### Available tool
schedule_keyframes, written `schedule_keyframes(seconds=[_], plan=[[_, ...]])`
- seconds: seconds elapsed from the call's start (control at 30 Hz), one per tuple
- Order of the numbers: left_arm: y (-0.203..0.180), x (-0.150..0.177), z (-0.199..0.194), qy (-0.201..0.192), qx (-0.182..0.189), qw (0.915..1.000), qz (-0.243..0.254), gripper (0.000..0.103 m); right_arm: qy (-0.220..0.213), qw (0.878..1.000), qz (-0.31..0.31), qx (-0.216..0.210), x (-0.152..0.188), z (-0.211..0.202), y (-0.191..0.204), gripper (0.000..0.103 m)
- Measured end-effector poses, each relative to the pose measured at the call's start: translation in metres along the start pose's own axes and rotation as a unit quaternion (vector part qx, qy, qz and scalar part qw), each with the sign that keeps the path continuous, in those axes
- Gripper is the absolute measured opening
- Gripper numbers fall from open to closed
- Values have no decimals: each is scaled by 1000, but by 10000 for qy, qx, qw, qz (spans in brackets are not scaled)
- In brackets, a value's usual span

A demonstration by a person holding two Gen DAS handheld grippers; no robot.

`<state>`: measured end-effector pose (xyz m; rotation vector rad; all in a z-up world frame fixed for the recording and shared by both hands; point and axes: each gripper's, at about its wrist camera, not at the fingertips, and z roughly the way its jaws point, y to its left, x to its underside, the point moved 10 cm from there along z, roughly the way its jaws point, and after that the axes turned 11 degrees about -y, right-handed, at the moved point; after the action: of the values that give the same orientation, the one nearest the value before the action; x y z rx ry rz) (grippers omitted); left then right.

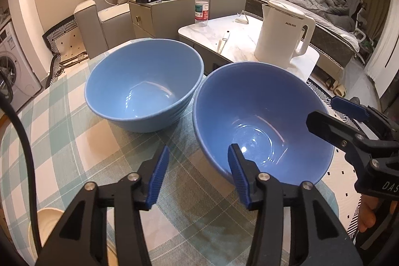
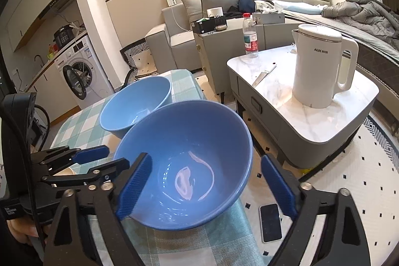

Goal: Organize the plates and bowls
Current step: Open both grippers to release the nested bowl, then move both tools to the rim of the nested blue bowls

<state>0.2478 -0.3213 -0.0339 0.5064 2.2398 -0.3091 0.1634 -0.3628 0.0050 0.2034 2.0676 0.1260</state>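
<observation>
Closest up are the left gripper (image 1: 198,161) and its ribbed blue pads (image 1: 159,176), spread partway with the near wall of the near blue bowl (image 1: 264,121) between them: one pad inside the bowl, one outside over the cloth. I can't see either pad pressing, so I'd call it spread around the rim, not pinching. The right gripper (image 2: 204,182) is spread wide, with the same bowl sitting between its fingers and nothing clamped.

Both bowls look like glazed ceramic or hard melamine, I can't tell which: smooth, shiny inside, with bright glare spots. My guess is stiff, fairly hefty, slick under the pads, and chippable if knocked. The rim wall is the only real place to grab, one finger inside and one outside, squeezed firmly.

That near bowl sits by the edge of the table (image 1: 74,141), on a woven teal-and-cream checked cloth that looks a bit grippy. The far blue bowl (image 1: 144,89) stands just beside it, with ridged rings around its outer wall. They look the same size, so nesting seems doable.

Farther off, a white plastic kettle (image 1: 281,34) stands on a marble-look side table.
</observation>
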Motion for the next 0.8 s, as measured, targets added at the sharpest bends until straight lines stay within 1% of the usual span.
schedule_keyframes(seconds=[0.03,0.13,0.2,0.23,0.27,0.3,0.47,0.5,0.6,0.67,0.8], plan=[[2,0,-2,-4,-3,10000,-24,53,-21,10000,-3,4,-1,-1,-1,97],[8,0,-7,-15,6,9999,-126,59,-49,10000,-7,9,-2,-2,-3,98],[13,0,-10,-34,-9,9998,-206,64,-67,10000,-11,10,-3,-4,-4,102],[16,-1,-12,-49,-39,9997,-253,67,-92,10000,-15,-9,-4,-4,-4,102],[20,0,-13,-58,-92,9995,-287,76,-123,9999,-27,-32,-6,-6,-3,102],[23,-1,-15,-84,-140,9993,-323,82,-150,9999,-45,-53,-7,-6,-2,102],[39,0,-22,-186,-212,9983,-507,84,-244,9995,-117,-160,-10,-9,5,102],[41,0,-24,-207,-225,9982,-523,88,-258,9995,-94,-164,-11,-8,5,102],[47,-2,-31,-361,-264,9975,-544,95,-317,9994,42,-154,-13,-8,9,102],[52,-3,-36,-458,-269,9970,-566,98,-337,9992,7,-199,-14,-8,14,102],[62,-4,-41,-544,-257,9962,-629,98,-411,9989,-87,-222,-17,-11,23,102]])
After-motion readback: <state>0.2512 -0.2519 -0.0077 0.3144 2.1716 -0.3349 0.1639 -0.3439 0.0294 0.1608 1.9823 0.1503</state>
